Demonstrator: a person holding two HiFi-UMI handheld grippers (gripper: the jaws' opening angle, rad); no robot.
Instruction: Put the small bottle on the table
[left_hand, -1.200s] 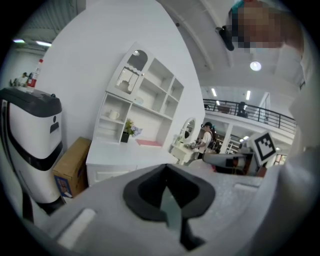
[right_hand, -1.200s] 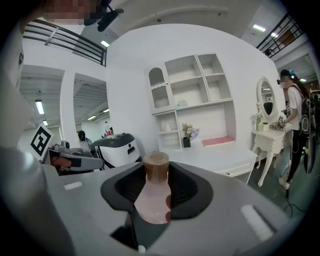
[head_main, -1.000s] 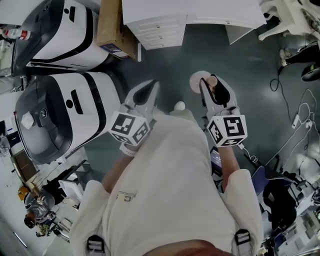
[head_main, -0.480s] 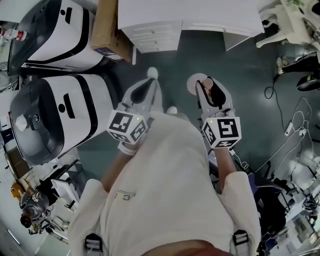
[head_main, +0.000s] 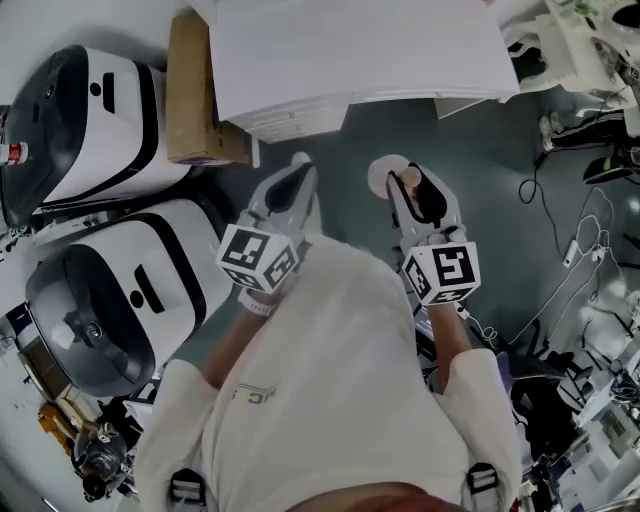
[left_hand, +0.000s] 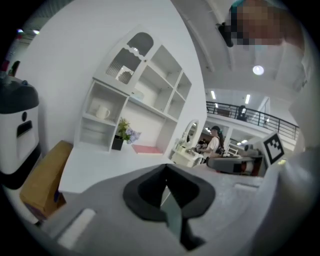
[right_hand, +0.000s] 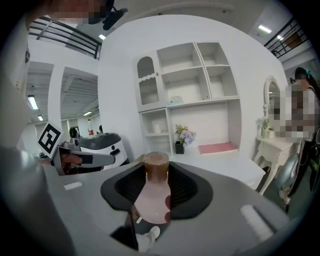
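Note:
The small bottle (right_hand: 151, 197), pale pink with a brown cap, stands upright between the dark pads of my right gripper (right_hand: 156, 181), which is shut on it. From the head view the bottle (head_main: 390, 176) sticks out at the tip of the right gripper (head_main: 410, 182). The white table (head_main: 350, 50) lies just ahead of both grippers, and its top (right_hand: 225, 162) shows beyond the bottle. My left gripper (head_main: 298, 176) is held level beside the right one, its jaws together with nothing in them (left_hand: 167, 176).
A white shelf unit (right_hand: 190, 95) on the table holds a cup, a flower pot (right_hand: 180, 145) and a pink tray. A cardboard box (head_main: 195, 90) and two white-and-black machines (head_main: 120, 290) stand to the left. Cables (head_main: 570, 250) lie on the floor at right.
Both grippers and the person have moved forward toward the table, which now fills more of the top of the head view. The bottle stays in the right gripper.

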